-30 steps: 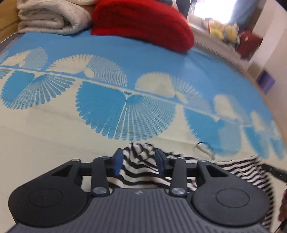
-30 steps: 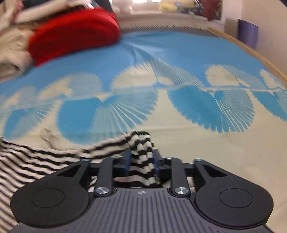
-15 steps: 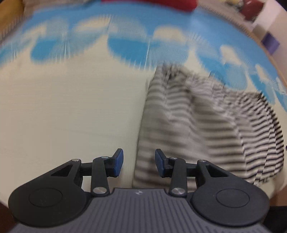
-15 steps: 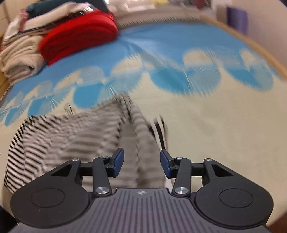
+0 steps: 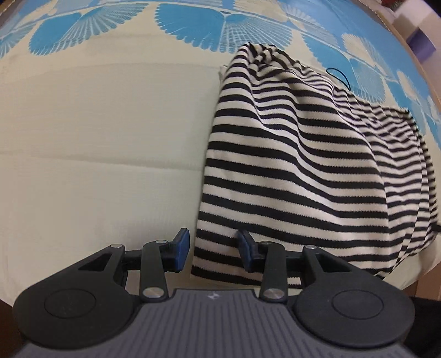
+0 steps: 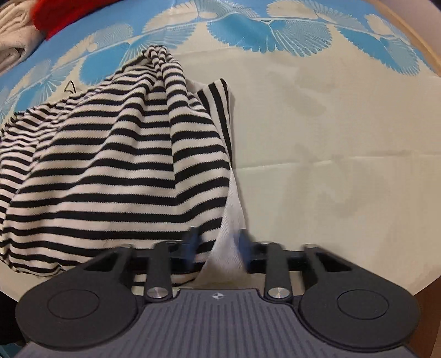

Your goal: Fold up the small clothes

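Observation:
A black-and-white striped garment [image 5: 297,165] lies folded over on the cream and blue bedspread [image 5: 96,137]. It also shows in the right wrist view [image 6: 110,170]. My left gripper [image 5: 213,249] is open, its jaws astride the garment's near left corner, not clamped on it. My right gripper [image 6: 216,252] is open; its blue fingertips are blurred, and the garment's white edge [image 6: 233,220] runs between them.
The bedspread [image 6: 330,137] has blue fan patterns along its far side. A red folded cloth [image 6: 60,13] and a beige folded blanket [image 6: 13,35] lie at the far left. A thin black loop [image 5: 340,77] lies beside the garment. A wooden bed edge [image 6: 413,41] runs at right.
Both grippers held the striped garment's corners a second ago, then let go and opened. They have drawn back towards the near edge, and the garment now lies folded on the bed.

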Demonstrator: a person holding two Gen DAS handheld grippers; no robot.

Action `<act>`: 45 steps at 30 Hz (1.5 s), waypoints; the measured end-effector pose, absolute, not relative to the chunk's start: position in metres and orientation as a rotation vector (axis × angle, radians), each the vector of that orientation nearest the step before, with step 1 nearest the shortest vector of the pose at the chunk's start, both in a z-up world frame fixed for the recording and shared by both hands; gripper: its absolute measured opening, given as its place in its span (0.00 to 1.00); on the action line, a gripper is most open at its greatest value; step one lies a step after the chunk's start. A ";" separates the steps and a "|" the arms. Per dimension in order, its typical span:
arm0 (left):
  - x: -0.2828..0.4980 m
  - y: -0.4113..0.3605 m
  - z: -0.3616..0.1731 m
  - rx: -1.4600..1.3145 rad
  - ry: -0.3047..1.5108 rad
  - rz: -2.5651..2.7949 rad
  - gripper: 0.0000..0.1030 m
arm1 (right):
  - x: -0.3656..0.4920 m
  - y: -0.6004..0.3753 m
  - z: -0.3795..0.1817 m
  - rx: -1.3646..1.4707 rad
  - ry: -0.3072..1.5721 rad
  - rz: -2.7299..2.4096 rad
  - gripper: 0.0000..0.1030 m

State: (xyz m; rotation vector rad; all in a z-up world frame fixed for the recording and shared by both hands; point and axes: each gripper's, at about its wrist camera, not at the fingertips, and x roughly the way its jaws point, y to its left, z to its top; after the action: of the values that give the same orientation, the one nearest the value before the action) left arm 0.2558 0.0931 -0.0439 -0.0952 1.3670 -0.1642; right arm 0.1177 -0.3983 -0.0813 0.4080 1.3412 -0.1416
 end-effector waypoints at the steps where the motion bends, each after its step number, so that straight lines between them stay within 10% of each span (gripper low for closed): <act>1: 0.256 0.092 -0.044 -0.083 1.369 -0.166 0.30 | 0.117 -0.401 -0.077 0.408 1.326 -0.148 0.08; 4: 0.257 0.091 -0.047 -0.049 1.368 -0.164 0.02 | 0.114 -0.418 -0.060 0.464 1.238 -0.198 0.06; 20: 0.248 0.108 -0.035 0.021 1.362 -0.101 0.01 | 0.106 -0.439 -0.068 0.534 1.324 -0.322 0.06; 33: 0.249 0.067 -0.010 -0.022 1.250 -0.334 0.19 | 0.116 -0.409 -0.039 0.429 1.113 -0.092 0.20; 37: 0.248 0.047 -0.033 0.064 1.343 -0.326 0.44 | 0.127 -0.387 -0.077 0.264 1.327 -0.089 0.22; 45: 0.268 0.068 -0.002 -0.119 1.121 -0.214 0.44 | 0.140 -0.406 -0.062 0.428 1.120 -0.186 0.29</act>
State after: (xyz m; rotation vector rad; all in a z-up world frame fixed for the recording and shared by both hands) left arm 0.2675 0.0684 -0.0019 -0.1188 1.1210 -0.2145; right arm 0.1404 -0.4065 -0.0618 0.4280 1.1205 -0.1860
